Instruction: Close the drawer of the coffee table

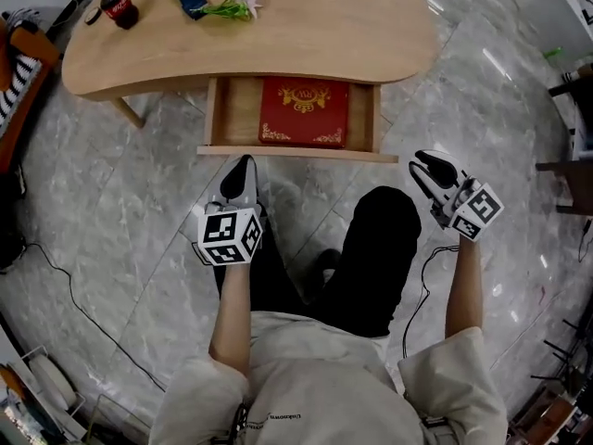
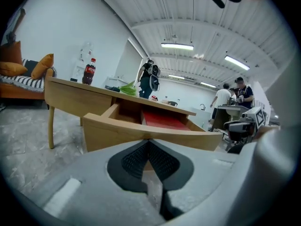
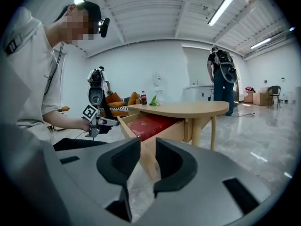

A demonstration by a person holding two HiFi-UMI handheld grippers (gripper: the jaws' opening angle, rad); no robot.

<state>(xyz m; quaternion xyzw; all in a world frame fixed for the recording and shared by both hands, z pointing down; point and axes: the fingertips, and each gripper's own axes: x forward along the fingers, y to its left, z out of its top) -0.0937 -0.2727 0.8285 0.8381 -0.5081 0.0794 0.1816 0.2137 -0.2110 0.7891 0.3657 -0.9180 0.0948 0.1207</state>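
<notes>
Closest in, left gripper [image 1: 243,170], jaws pinched together on nothing, just short of the drawer [image 1: 296,153] front. Right gripper [image 1: 428,162] off the drawer's right corner, jaws narrowly parted, empty too. Drawer standing open under the bench [image 1: 306,40], red box [image 1: 304,109] lying inside. Best bet: both tips flat on the front panel, even push, straight in, no skewing. Beyond the drawer, cola bottle [image 1: 118,7] and flowers [image 1: 237,3] on top, well clear. Nothing seen in the drawer's path.

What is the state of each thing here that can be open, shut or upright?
drawer: pulled open, red box inside.
left gripper: jaws together, empty.
right gripper: jaws apart, holding nothing.
cola bottle: upright on the coffee table, cap on.
</notes>
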